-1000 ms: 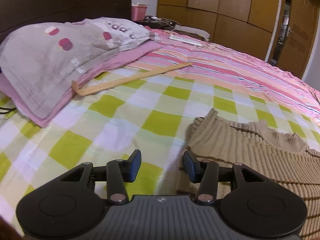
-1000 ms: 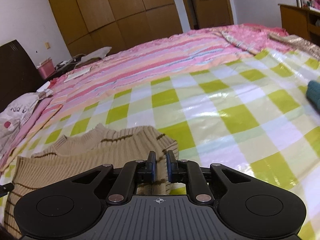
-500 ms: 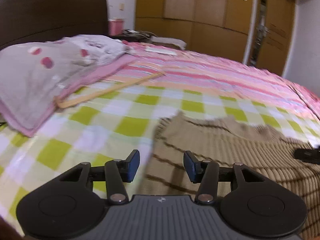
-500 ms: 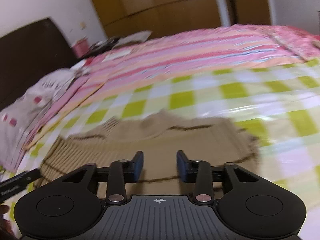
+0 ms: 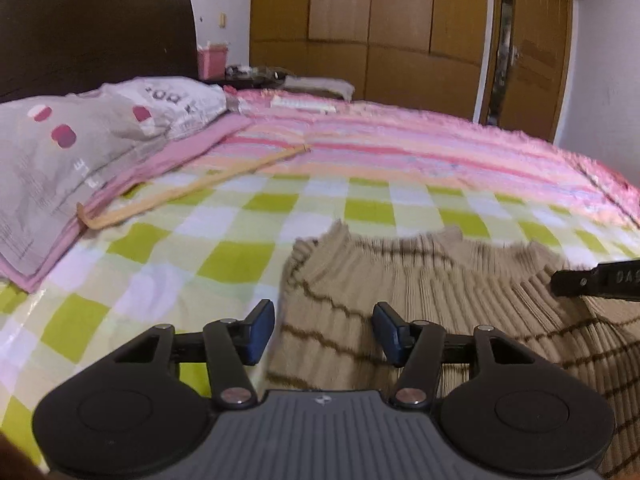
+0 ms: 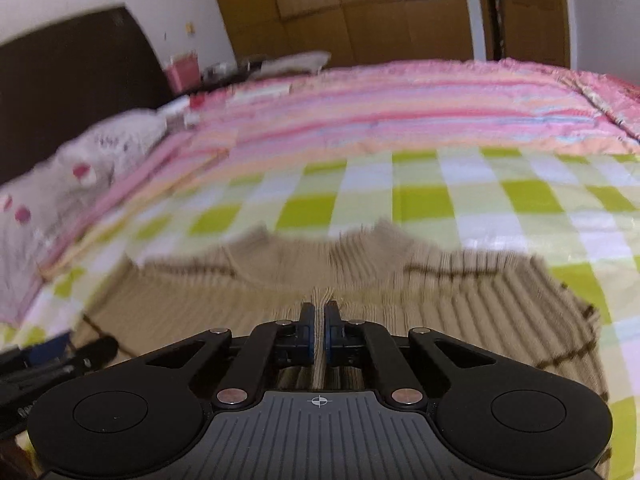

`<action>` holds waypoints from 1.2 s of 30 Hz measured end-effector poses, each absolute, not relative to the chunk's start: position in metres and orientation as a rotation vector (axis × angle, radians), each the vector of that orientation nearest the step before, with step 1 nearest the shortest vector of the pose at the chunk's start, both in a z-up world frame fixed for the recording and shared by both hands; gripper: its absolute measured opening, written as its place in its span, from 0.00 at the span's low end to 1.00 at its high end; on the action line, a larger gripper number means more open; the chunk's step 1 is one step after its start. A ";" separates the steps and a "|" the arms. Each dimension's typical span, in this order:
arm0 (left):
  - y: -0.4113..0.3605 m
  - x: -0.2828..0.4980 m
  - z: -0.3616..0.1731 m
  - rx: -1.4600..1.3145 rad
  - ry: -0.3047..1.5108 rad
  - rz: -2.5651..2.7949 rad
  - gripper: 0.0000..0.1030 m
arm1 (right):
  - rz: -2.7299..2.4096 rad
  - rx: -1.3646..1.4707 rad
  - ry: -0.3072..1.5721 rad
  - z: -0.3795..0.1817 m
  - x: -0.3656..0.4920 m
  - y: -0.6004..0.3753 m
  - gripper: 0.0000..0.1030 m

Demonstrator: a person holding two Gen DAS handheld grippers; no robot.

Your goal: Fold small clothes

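Note:
A beige ribbed sweater [image 5: 440, 280] with thin brown stripes lies flat on the green-checked bedcover [image 5: 240, 256], collar toward the far side. My left gripper [image 5: 324, 330] hovers over the sweater's left edge. Its jaws are opening, and the blue pads [image 5: 260, 330] stand apart with the knit below them, not pressed. In the right wrist view my right gripper [image 6: 319, 322] is shut on a small raised fold of the sweater [image 6: 460, 292] just below the collar. One finger of the right gripper [image 5: 592, 284] shows at the right edge of the left wrist view.
A grey spotted pillow [image 5: 80, 152] on a pink blanket lies at the left. A long wooden stick [image 5: 192, 188] rests beside it. A striped pink quilt [image 5: 440, 148] covers the far half of the bed. Beyond stand a dark headboard [image 5: 96, 28] and a wooden wardrobe [image 5: 380, 28].
My right gripper swung left over the sweater, opened wide, then shut on a fold below the collar. My left gripper shifted right onto the sweater's left edge and its jaws widened a little.

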State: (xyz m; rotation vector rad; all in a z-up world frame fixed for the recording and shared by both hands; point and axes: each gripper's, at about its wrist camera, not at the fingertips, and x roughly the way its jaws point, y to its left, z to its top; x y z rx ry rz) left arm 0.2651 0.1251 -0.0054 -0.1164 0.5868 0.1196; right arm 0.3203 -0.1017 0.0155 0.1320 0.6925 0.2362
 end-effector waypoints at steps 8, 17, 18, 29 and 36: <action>0.133 0.267 -0.007 -0.119 0.555 0.139 0.58 | 0.182 0.220 0.641 0.015 0.338 -0.111 0.04; 0.142 0.267 -0.016 -0.133 0.594 0.160 0.60 | 0.151 0.082 0.681 0.005 0.335 -0.093 0.11; 0.143 0.267 -0.016 -0.134 0.594 0.163 0.60 | 0.156 0.073 0.663 0.009 0.330 -0.091 0.11; 0.159 0.263 -0.018 -0.199 0.608 0.184 0.61 | 0.345 0.033 0.743 -0.007 0.323 -0.028 0.10; 0.165 0.259 -0.014 -0.232 0.593 0.206 0.61 | 0.365 0.062 0.711 0.001 0.318 -0.021 0.11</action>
